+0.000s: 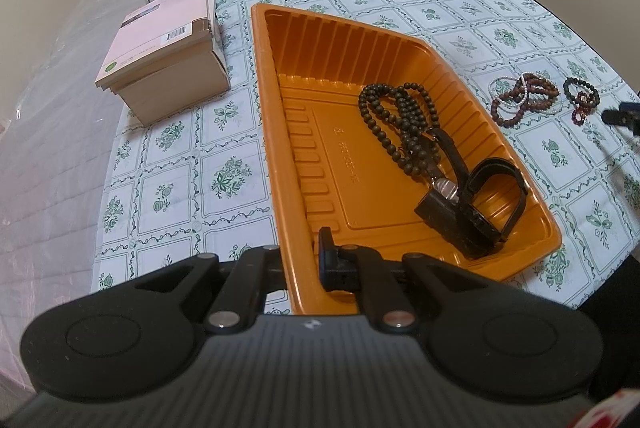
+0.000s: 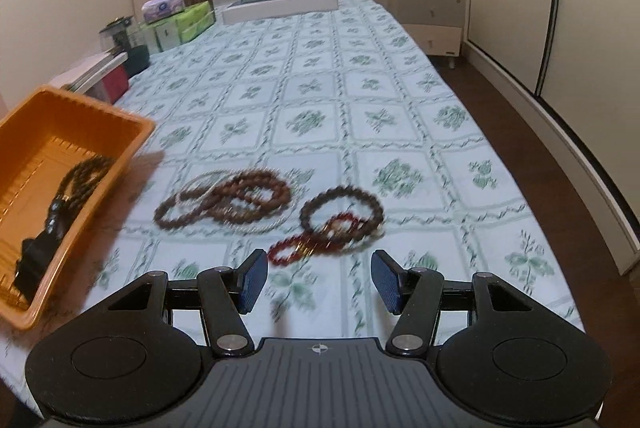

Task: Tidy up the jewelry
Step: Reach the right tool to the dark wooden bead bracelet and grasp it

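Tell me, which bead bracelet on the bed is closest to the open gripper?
The red bead bracelet. It lies just ahead of the right gripper, nearer than the dark bracelet and brown bracelets.

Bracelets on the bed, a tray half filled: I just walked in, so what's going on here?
A person with a claw in each hand is sorting jewelry into an orange tray. The left claw is shut on the tray's near rim. A dark bead necklace and a watch already lie inside. The right claw is open and empty, just short of the bracelets still on the bedspread.
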A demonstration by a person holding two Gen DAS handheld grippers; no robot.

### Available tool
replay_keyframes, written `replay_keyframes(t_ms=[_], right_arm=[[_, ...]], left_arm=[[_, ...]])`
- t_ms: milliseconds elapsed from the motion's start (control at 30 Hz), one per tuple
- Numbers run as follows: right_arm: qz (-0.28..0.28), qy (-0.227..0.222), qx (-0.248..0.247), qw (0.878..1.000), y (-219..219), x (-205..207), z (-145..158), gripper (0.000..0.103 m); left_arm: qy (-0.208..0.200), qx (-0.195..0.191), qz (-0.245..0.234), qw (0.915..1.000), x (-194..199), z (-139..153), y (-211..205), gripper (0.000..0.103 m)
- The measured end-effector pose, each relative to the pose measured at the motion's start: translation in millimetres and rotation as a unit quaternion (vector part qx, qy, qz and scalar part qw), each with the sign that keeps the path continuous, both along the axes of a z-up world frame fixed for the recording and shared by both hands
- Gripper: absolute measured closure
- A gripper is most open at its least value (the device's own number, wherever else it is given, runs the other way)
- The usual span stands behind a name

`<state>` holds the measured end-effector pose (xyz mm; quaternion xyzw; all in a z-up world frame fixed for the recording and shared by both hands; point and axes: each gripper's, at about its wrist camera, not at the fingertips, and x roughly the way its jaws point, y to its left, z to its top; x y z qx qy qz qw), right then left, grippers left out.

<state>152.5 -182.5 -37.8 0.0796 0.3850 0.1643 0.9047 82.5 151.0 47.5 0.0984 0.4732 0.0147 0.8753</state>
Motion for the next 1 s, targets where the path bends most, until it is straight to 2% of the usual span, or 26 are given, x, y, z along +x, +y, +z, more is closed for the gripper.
replay_keyframes(t_ms=[267,300,367,500,600,633,700,733,900,1000], right_arm=[[-0.045,0.005,0.011,0.999,-17.5,28.9,-8.4,0.047],[-0.048,0.006,0.010,0.999,-18.7,31.3,-9.4,0.048],[-0.047,0.010,0.010,0.999,-20.6,35.3,-12.2,0.059],[-0.046,0.027,0.012,0.998,-19.6,40.5,-20.6,0.063],[-0.048,0.044,0.032,0.997,-20.4,42.1,-25.5,0.081],[-0.047,0.045,0.033,0.997,-19.1,41.5,-25.5,0.088],[-0.045,0.040,0.027,0.998,-17.0,38.7,-23.2,0.095],[-0.042,0.037,0.023,0.998,-16.4,37.5,-21.3,0.103],[-0.025,0.015,-0.013,0.999,-10.4,30.5,-8.7,0.103],[-0.029,0.021,-0.001,0.999,-13.7,33.0,-7.2,0.103]], left_arm=[[0.000,0.002,0.000,1.0000,0.0,1.0,0.7,0.096],[0.000,0.002,0.000,1.0000,0.2,1.0,0.7,0.096],[0.000,0.002,-0.001,1.0000,-0.3,0.9,0.2,0.096],[0.000,0.002,-0.001,1.0000,-1.1,1.5,0.4,0.096],[0.000,0.002,-0.001,1.0000,-1.1,1.5,0.3,0.096],[0.001,0.007,-0.004,1.0000,-1.0,1.6,0.4,0.096],[0.001,0.006,-0.004,1.0000,-0.9,1.9,0.5,0.096],[0.001,0.006,-0.004,1.0000,-1.3,1.8,0.2,0.096],[0.000,0.008,-0.005,1.0000,-1.7,2.4,-0.2,0.096],[0.000,0.007,-0.005,1.0000,-1.5,2.5,0.0,0.096]])
